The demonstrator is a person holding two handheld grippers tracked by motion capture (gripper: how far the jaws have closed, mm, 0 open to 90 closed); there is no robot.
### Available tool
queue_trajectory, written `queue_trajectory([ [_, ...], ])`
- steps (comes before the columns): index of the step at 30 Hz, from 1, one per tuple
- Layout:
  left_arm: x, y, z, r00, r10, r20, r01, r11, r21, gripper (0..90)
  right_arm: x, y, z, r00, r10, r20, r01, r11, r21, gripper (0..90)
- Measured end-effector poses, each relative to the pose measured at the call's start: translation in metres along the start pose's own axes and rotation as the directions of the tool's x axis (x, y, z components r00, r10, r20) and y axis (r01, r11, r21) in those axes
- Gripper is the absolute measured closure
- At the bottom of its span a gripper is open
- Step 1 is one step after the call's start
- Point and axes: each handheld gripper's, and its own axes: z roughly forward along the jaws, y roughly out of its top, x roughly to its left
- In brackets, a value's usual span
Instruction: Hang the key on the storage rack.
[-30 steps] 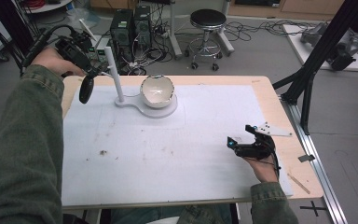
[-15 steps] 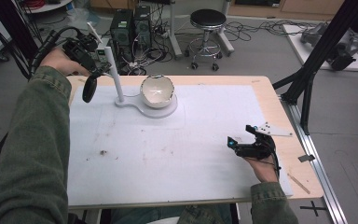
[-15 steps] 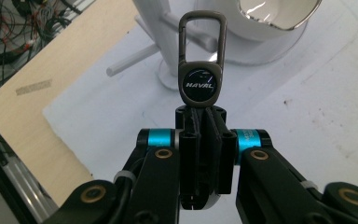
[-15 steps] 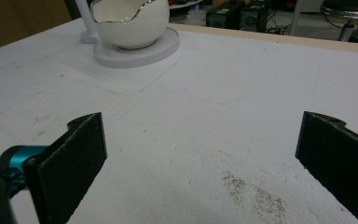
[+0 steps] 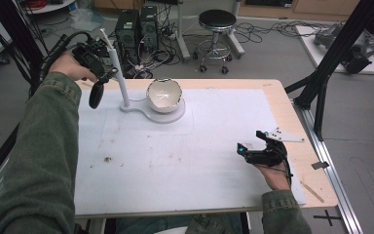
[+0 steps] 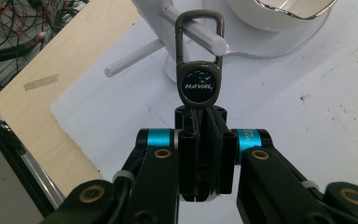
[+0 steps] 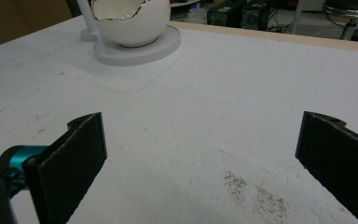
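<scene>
My left gripper (image 6: 200, 112) is shut on a dark metal keychain (image 6: 199, 84) with a HAVAL badge and a clip loop at its far end. The tip of a white peg (image 6: 205, 38) on the stand shows through that loop; whether the loop is threaded on it I cannot tell. In the high view the left gripper (image 5: 97, 61) hovers at the table's far left beside the white stand post (image 5: 119, 78), and a black oval piece (image 5: 96, 95) dangles under it. My right gripper (image 5: 247, 152) rests open on the white mat at the right, its jaws (image 7: 200, 154) wide apart with nothing between them.
The stand's round base (image 5: 168, 116) carries a white eggshell-shaped bowl (image 5: 164, 94) with a gilt rim. A second peg (image 6: 133, 58) sticks out lower on the post. The white mat (image 5: 185, 161) covers most of the wooden table. Computer towers, cables and a stool stand beyond the far edge.
My left gripper has sunk slightly and drifted right toward the stand post with the keychain in it. The right gripper has not moved.
</scene>
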Motion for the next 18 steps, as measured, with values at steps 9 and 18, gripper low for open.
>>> queue_trajectory([
  [9,0.004,-0.010,0.018,0.9991,-0.037,0.022,0.039,0.9971,-0.066,82.7,0.000,0.000,0.000,1.0000,-0.001,-0.006,0.001,1.0000,0.000,0.8],
  [18,0.001,-0.014,0.010,0.9988,-0.033,0.036,0.037,0.9950,-0.092,69.0,0.003,0.000,0.000,1.0000,-0.007,-0.006,0.007,1.0000,0.000,0.8],
])
